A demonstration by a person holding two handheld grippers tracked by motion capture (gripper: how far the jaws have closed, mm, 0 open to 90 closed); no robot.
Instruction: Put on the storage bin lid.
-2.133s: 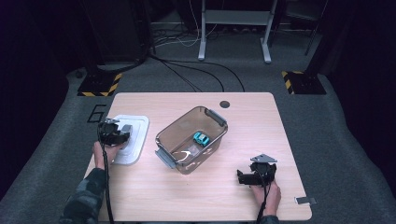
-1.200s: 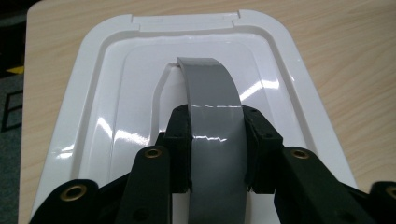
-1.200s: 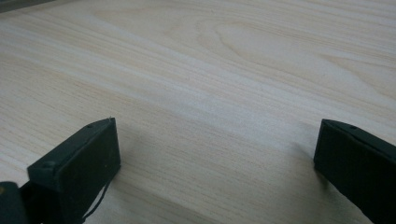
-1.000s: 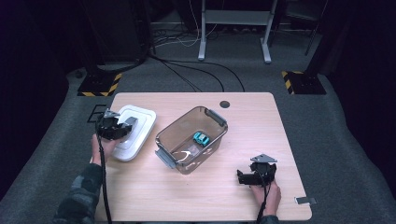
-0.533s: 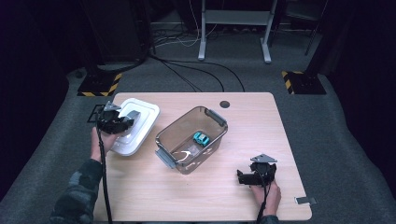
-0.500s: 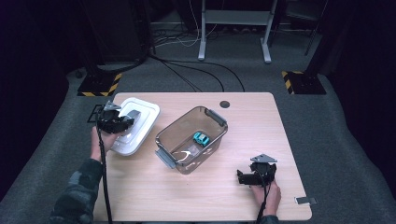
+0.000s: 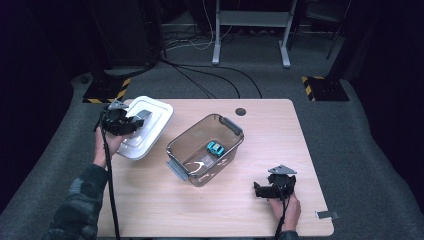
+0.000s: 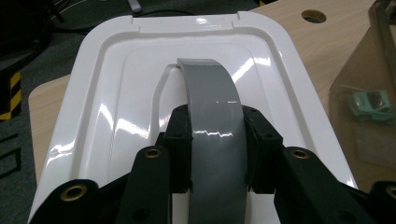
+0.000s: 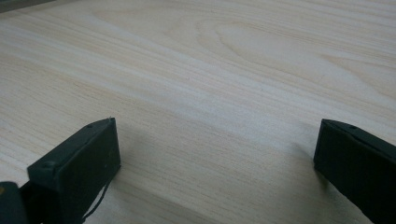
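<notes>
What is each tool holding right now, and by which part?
The left tool grips the white lid by its grey handle. The right tool stands open over the table, holding nothing.

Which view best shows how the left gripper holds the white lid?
The left gripper view: the left gripper is shut on the white lid by its grey handle. The high view shows it small and tilted; the right gripper view shows bare table.

overhead forward-down, two close table (image 7: pixel 280 125)-level views
</notes>
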